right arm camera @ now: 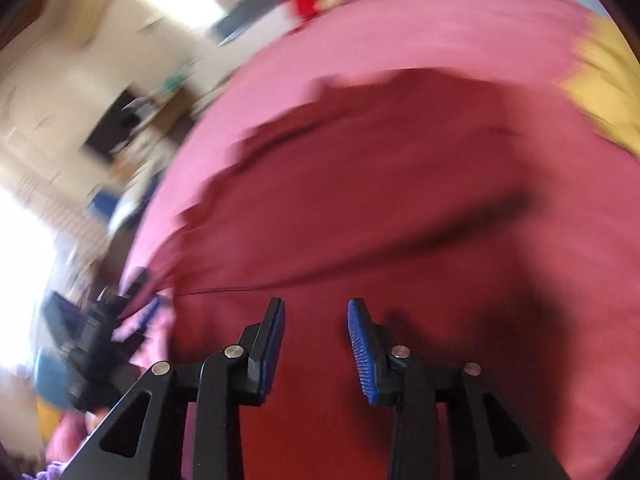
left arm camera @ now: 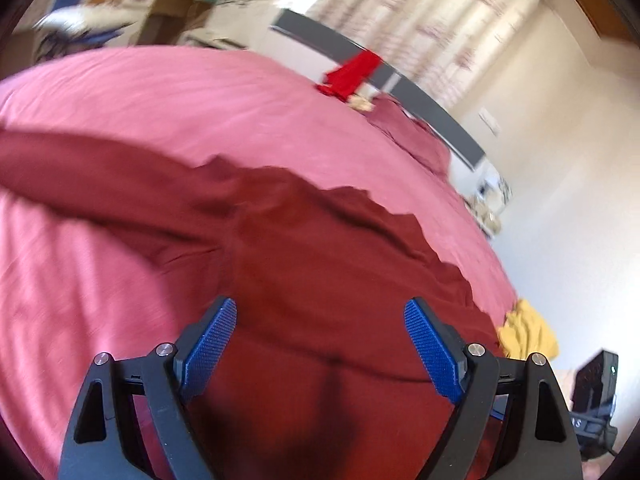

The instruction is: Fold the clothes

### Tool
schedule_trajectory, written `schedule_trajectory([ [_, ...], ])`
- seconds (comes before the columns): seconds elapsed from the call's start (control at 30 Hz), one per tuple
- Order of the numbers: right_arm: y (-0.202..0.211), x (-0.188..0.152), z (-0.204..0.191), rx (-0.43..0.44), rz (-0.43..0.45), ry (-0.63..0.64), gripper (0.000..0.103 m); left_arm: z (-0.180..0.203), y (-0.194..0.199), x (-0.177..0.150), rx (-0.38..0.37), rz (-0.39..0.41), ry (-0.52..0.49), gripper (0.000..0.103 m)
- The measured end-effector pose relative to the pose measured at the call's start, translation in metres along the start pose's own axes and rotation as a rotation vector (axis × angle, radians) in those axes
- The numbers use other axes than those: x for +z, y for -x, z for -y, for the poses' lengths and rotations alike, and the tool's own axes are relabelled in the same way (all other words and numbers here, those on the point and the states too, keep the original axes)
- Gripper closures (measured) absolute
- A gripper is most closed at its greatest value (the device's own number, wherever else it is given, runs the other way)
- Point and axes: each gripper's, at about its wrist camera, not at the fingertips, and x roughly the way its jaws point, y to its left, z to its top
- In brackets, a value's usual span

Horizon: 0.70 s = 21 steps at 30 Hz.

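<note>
**Maroon garment, spread on pink bedding, both grippers empty above it**

Maroon cloth: one long-sleeved garment (left arm camera: 320, 248), soft matte weave, lying opened out on the pink bedspread (left arm camera: 180, 96) directly under and ahead of my grippers. One sleeve runs out to the left of my left gripper (left arm camera: 320, 344). The far edge is wavy, with shallow ridges, so the fabric is loose, not pulled taut. No fold line is clear; both views are blurred.

Left gripper: blue ribbed pads (left arm camera: 210, 344) spread wide, nothing between them, hanging over the garment's body.

Right gripper (right arm camera: 316, 348): pads apart by a narrower gap, also empty, over the same cloth. A raised crease crosses just ahead of it.

Placement, as I judge it: the garment lies flat so hems and sleeves can be reached; my jaws stand apart ready to take an edge.

Other items: yellow cloth (left arm camera: 528, 332), crumpled, right of my left gripper; red cloth (left arm camera: 352, 74) far ahead by the grey headboard (left arm camera: 436, 112).
</note>
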Motion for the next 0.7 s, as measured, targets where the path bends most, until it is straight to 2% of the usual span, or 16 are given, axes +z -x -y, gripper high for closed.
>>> schedule_trajectory([
  [0.1,0.024,0.005,0.059,-0.068,0.052,-0.093,0.069,0.025,-0.027,0.007,0.011,-0.020,-0.090,0.015],
  [0.2,0.022,0.016,0.081,-0.094,0.068,-0.131,0.069,0.026,-0.047,0.005,0.055,-0.044,-0.121,0.015],
  [0.3,0.009,0.034,0.088,-0.102,0.077,-0.142,0.069,0.027,-0.067,0.004,0.099,-0.068,-0.151,0.015],
  [0.47,-0.020,0.048,0.077,-0.078,0.065,-0.124,0.068,0.028,-0.094,0.002,0.155,-0.098,-0.192,0.015],
  [0.53,-0.026,0.049,0.072,-0.121,0.062,-0.079,0.079,0.025,-0.091,0.000,0.139,-0.086,-0.190,0.015],
  [0.57,-0.021,0.048,0.073,-0.138,0.068,-0.049,0.097,0.024,-0.090,-0.002,0.132,-0.080,-0.189,0.015],
  [0.7,0.034,0.033,0.097,-0.218,0.151,-0.086,0.098,0.016,-0.087,-0.004,0.097,-0.063,-0.170,0.015],
])
